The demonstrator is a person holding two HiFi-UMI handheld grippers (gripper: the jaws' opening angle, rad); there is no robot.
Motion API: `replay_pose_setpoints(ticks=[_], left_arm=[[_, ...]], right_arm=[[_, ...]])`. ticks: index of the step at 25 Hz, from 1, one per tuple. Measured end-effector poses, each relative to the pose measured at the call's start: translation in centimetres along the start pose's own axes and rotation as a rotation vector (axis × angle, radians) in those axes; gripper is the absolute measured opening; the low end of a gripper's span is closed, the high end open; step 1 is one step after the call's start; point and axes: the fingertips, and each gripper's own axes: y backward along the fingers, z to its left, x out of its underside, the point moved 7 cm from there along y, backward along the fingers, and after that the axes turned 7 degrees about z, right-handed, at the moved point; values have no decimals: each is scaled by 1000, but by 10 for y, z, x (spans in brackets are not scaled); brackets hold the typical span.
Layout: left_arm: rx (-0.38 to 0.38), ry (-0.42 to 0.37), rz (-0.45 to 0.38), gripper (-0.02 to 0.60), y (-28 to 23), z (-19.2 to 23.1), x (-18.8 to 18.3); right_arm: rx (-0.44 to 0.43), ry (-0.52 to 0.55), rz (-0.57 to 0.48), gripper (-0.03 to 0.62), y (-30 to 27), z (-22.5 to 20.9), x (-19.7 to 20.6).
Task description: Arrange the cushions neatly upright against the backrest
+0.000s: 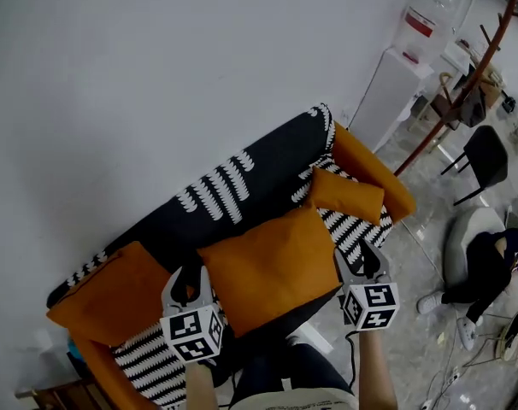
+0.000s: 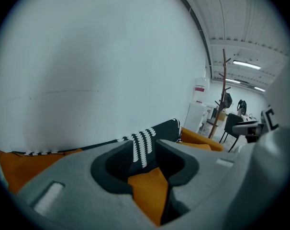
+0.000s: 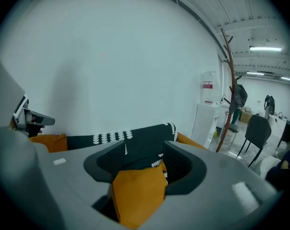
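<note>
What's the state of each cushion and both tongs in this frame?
large orange cushion: held by its two near corners
small orange cushion: lying tilted by the right armrest, untouched
left orange cushion: resting at the sofa's left end, untouched
left tongs: shut on the large orange cushion
right tongs: shut on the large orange cushion

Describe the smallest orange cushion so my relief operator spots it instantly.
On the black-and-white sofa against the white wall, look toward the orange armrest at the head view's right. The small cushion sits beside it, smaller than the big cushion mid-sofa.
</note>
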Motion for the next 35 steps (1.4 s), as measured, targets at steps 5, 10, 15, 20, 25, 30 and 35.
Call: replay_pose_setpoints(ticks=[5,10,15,20,25,30,35], left_arm=[[-18,35,72,150,-25,13,16],[-51,58,133,153,-49,20,32],[-88,95,200,160,-82,23,47],[-135,120,271,178,-115,24,65],[-156,137,343,202,-155,30,82],[-159,134,401,223,-193,34,100],[-148,100,488,270,-240,39,128]], right_arm=[[-3,20,64,250,-29,-3,4],[-34,46,124,250,-64,-4,13],[-111,80,205,250,-110,-5,24],[-154,123,276,250,-160,-19,32],[-180,162,351,250,-216,-35,49],[-204,187,421,250,-262,-46,71],[-207,195,491,249,-305,-56,98]])
